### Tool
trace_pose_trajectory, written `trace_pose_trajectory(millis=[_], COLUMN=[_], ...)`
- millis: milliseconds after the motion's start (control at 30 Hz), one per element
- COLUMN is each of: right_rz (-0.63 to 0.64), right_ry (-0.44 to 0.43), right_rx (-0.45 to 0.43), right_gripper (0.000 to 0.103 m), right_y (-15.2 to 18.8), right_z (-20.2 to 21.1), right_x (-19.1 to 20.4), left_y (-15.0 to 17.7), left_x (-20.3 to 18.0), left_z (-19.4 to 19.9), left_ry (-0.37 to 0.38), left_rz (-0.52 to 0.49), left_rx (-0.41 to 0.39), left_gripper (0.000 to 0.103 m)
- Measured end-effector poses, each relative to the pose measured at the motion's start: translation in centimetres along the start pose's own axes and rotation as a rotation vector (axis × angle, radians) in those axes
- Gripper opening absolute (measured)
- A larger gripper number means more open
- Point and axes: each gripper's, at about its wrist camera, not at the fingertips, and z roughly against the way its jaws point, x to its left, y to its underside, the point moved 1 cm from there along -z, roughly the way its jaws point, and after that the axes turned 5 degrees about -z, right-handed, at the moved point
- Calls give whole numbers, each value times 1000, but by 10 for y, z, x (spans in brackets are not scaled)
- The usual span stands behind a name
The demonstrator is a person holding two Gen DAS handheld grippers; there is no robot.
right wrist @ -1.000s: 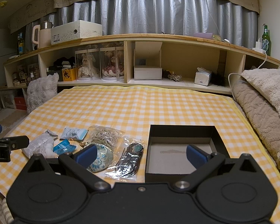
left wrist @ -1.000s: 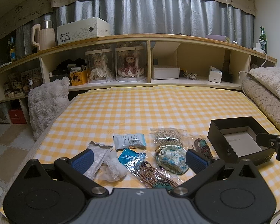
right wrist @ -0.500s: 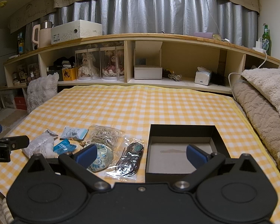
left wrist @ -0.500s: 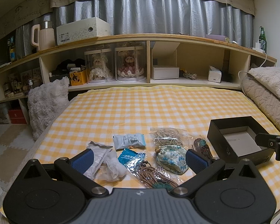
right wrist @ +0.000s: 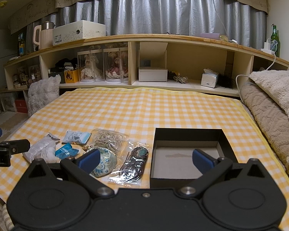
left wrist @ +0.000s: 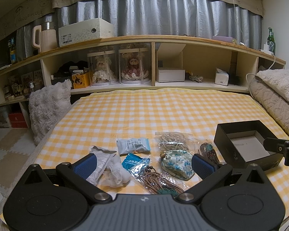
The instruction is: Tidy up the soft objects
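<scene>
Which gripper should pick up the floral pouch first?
Probably left. The left gripper hangs open right over the floral pouch and the packets around it. The right gripper, also open, sits mostly over the empty black box.

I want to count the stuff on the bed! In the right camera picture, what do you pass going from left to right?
White crinkly bag → small blue packet → flowery pouch → clear bag with dark cord → black box → beige blanket.
</scene>
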Motion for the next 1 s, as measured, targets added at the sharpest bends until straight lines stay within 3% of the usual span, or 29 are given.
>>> trace_pose_trajectory(millis=[633, 1000], right_rz=[-14, -33], right_ry=[-4, -39], right_rx=[-13, -70], right_gripper=[103, 103], right_y=[-2, -11], right_z=[2, -6], right_x=[-1, 5], left_y=[-2, -34], left_x=[-5, 4], left_z=[2, -10], left_ry=[17, 19], left_rz=[-2, -27], left_rx=[-26, -97], left_gripper=[103, 103])
